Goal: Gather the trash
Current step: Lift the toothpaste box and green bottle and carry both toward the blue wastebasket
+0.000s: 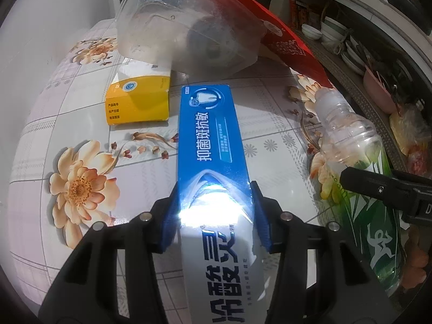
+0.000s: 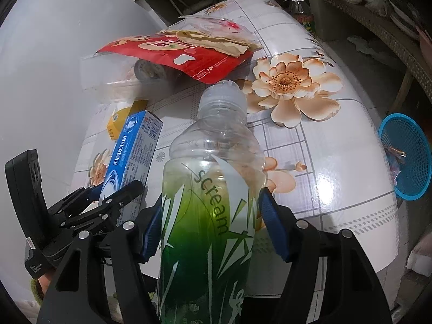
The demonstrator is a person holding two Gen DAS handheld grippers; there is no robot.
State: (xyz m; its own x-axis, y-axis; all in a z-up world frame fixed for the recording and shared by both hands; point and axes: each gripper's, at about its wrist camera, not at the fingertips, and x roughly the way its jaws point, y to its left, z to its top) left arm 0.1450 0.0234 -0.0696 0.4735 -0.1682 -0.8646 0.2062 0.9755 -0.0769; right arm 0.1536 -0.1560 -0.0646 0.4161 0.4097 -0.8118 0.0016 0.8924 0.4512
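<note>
Left wrist view: a long blue and white cardboard toothpaste box (image 1: 213,167) is pinched by the left claw (image 1: 214,216), with a blue pad (image 1: 170,221) pressed on each long side. Most of the box sticks out ahead of the claw, above the flowered white bench (image 1: 81,162).

In the right wrist view, a clear plastic bottle with a green label (image 2: 210,210) sits between the pads of the right claw (image 2: 209,221). The left pad touches it. The right pad looks very close, but it cannot be told for sure if it presses (the label hides the spot).

Both things look ready to be carried to the round blue plastic basket (image 2: 405,156), which sits low past the bench's right edge and likely serves as the bin. The squeeze should be kept firm but soft, since the box could be crushed and the smooth bottle could slip. Both should be lifted a little before being moved sideways.

More trash is left at the back: a small yellow cardboard box (image 1: 137,102), a clear plastic tub (image 1: 189,32) and a red foil snack bag (image 2: 172,56). These are near the box's far end, so it should not be pushed forward. The bench's right side is bare, so that way is open. The two claws are close together and should be kept from bumping.
</note>
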